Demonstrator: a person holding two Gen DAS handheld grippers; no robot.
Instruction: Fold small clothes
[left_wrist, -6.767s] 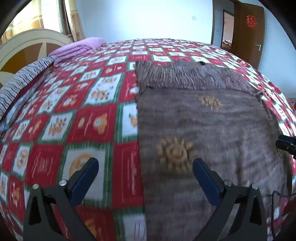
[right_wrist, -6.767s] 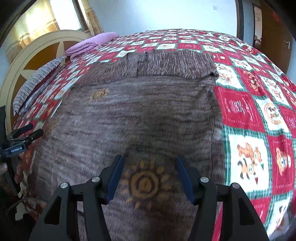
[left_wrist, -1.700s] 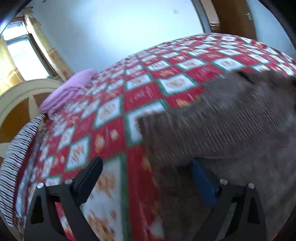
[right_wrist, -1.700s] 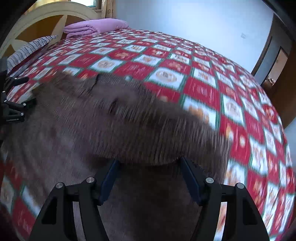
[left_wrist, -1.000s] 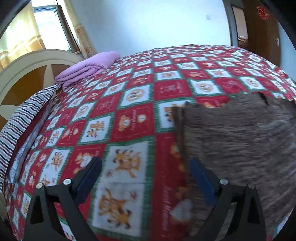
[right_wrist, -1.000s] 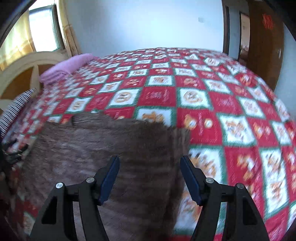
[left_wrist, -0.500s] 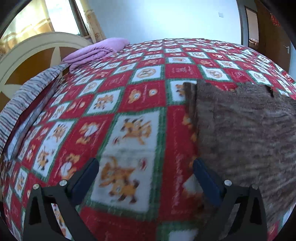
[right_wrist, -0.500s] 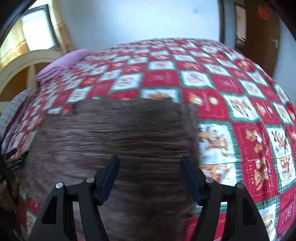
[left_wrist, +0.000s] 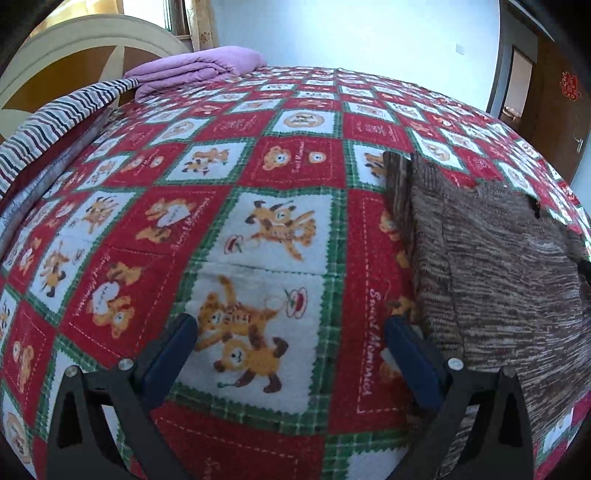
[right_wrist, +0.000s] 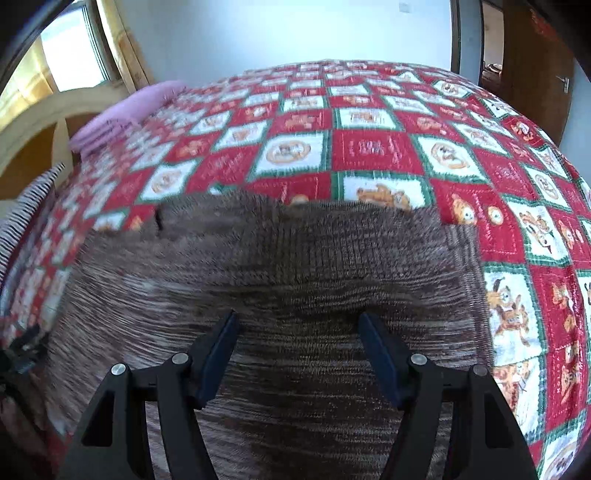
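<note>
Coarse ribbed knit sweater (brown marl), soft fleecy printed blanket, matt

Patchwork bedspread, purple blanket, perhaps folded

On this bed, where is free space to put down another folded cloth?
Free: the wide stretch of quilt between the brown sweater and the striped cloth by the headboard, and the quilt beyond the sweater's far edge. In the right wrist view, the strip right of the sweater is also bare. Taken: the far corner with the purple blanket.
</note>
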